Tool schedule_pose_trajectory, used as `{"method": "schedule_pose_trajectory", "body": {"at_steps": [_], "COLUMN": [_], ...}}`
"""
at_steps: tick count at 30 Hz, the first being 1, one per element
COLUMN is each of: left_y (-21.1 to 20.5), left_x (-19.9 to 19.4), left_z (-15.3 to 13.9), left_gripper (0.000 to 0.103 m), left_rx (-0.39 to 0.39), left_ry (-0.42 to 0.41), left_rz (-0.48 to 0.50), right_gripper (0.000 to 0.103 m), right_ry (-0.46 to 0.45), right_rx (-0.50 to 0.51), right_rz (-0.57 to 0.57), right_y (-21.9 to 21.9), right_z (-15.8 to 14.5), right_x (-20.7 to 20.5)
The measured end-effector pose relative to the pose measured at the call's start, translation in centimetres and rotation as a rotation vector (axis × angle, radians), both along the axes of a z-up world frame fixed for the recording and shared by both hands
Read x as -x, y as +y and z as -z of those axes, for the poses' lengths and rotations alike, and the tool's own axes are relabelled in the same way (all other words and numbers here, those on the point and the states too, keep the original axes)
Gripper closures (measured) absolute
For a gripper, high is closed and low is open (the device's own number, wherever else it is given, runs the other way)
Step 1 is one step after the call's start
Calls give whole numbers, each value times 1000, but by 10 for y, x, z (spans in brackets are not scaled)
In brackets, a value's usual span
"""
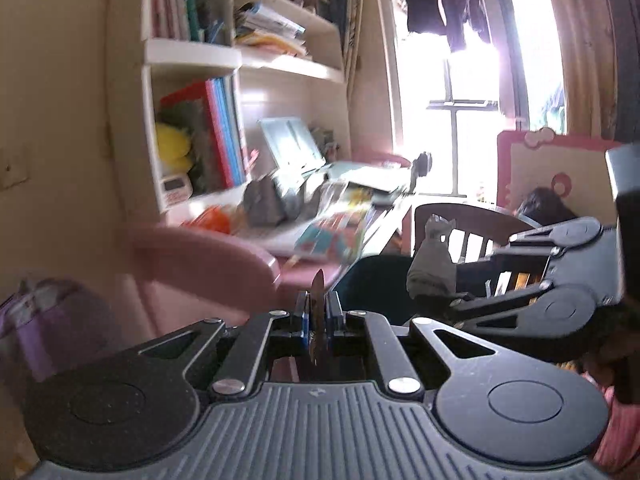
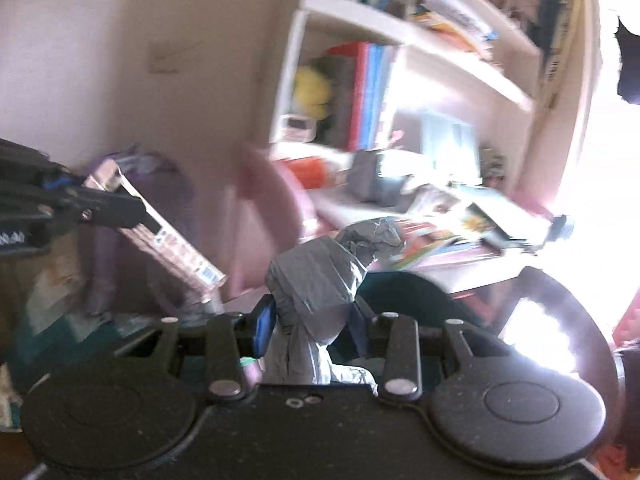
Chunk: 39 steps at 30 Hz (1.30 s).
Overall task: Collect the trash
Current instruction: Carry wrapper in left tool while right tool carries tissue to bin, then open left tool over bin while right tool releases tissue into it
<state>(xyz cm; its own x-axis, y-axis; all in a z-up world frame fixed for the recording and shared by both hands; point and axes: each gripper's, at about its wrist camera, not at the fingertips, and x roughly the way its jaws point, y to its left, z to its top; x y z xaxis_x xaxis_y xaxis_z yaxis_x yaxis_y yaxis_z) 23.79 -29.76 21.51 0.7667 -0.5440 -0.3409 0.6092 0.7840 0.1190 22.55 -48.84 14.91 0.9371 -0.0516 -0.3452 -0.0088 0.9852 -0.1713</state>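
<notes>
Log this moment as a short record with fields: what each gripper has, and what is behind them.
left gripper: shut on a flat wrapper, seen edge-on in its own view
right gripper: shut on a crumpled grey wad
desk: pink, cluttered with books and papers
shelf: white, holds books and a yellow toy
window: bright, dark clothes hanging above
image quality: motion-blurred

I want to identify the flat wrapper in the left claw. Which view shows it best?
Right wrist view: the wrapper shows its printed face, clamped in the left claw. Left wrist view shows only its thin edge.
</notes>
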Motion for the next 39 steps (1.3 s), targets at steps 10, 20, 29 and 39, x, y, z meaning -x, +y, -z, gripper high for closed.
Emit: {"method": "schedule_pose_trajectory", "body": {"at_steps": [10,20,29,39], "left_y": [-111,-174,-187,-187], "left_x": [-29,-72,-117,-127], "left_z": [-4,24,82,113], "left_gripper": [96,96,96,96], "left_rx": [7,-33,-107,-149], "left_ry": [-6,30,230,358], "left_rz": [93,63,-14,-27], "right_gripper": [65,65,61,54], "right_ry": [-20,48,123,159], "right_rx": [-47,-72,-68,-48], "right_rz": [118,115,81,102], "right_y": [-73,-103,-102,-108], "right_z": [8,45,71,80], "right_x": [-25,-61,-76,-76]}}
